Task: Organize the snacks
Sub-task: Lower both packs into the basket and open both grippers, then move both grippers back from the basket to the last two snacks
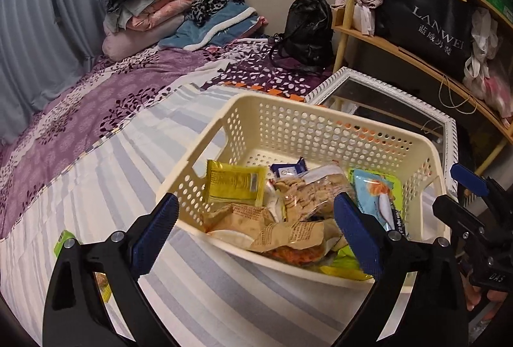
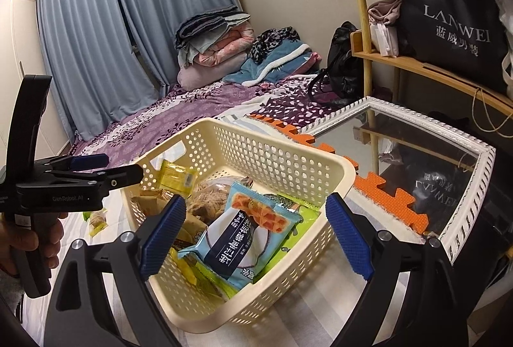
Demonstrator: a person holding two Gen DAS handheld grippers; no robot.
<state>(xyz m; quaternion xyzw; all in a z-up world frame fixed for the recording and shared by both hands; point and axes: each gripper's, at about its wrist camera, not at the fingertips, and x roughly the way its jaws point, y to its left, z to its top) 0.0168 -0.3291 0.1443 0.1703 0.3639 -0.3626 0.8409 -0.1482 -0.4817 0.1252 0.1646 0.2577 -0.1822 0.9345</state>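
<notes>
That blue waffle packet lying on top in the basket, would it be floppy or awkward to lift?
The blue waffle packet looks like thin glossy film, so it would probably bend and crinkle, and might slip between pads. It seems puffed and flat, likely light for its size. It rests loosely on other snacks in the cream basket, so a push would probably slide it.

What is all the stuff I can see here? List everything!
basket: one, cream, on the striped sheet
snack packets: several, yellow, brown, blue, green, in the basket
waffle packet: one, blue, on top in the basket
loose snacks: at least two, green and yellow, on the sheet beside the basket
mirror: one, white frame, lying flat right of the basket
black bag: one, on the shelf
folded blankets: one pile, far end of the bed
left gripper: open, empty
right gripper: open, empty
</notes>
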